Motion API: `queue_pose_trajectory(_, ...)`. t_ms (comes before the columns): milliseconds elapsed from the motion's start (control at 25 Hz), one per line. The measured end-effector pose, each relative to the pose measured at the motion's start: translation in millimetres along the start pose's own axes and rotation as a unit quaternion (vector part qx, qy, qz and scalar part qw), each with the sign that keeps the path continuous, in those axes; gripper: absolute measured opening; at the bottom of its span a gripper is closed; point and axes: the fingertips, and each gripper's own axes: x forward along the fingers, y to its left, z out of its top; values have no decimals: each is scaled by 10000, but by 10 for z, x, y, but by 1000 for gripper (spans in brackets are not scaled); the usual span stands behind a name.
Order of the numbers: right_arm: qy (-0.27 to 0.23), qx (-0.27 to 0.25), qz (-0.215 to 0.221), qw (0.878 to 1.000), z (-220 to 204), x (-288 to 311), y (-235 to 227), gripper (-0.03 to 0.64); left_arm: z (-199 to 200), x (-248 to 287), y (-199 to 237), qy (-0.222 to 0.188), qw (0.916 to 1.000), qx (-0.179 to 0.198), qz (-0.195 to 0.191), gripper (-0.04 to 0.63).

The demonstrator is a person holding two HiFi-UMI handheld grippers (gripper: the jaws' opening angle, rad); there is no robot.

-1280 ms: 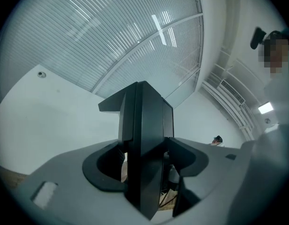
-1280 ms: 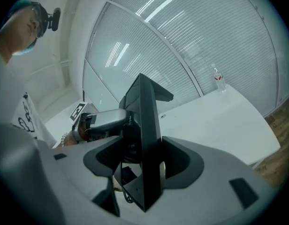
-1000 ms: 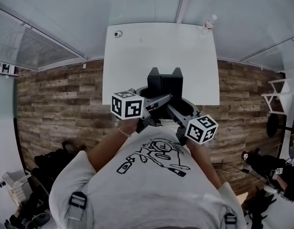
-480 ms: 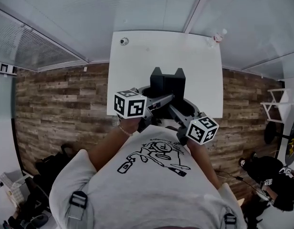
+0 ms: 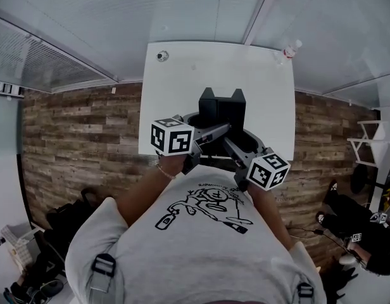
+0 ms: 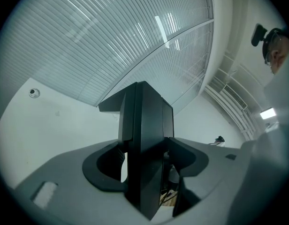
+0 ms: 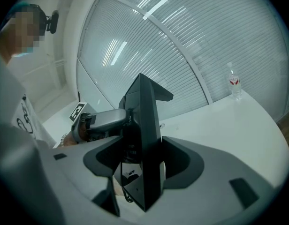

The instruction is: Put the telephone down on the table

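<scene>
Telephone (image 5: 221, 106) clamped by left hand-held gripper (image 6: 144, 168) and right hand-held gripper (image 7: 142, 168) (right gripper view adds a bottle (image 7: 234, 85)).

Water bottle (image 7: 234, 86) upright (red label), small round object (image 5: 161, 56) well apart

telephone (image 5: 221, 108) above near edge of table (image 5: 182, 90)

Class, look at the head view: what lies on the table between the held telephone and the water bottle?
Nothing: in the head view only bare white table lies between the telephone and the water bottle; the right gripper view agrees.
</scene>
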Motion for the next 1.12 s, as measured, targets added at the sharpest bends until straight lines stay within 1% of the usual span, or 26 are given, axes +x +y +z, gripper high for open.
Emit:
queue_pose_trajectory(440,132,83,32,9999,149,-168,-379,239,48,433,-44,23,9999,-144,60,295)
queue_pose_trajectory(880,197,224,-39,9995,77,-121,-574,239,-13,602,97,197,9995,-243,56,295)
queue_pose_trajectory(1120,296,343,-88,9989,-14,-44,-715,239,-88,695,263,301,9986,-430,88,295)
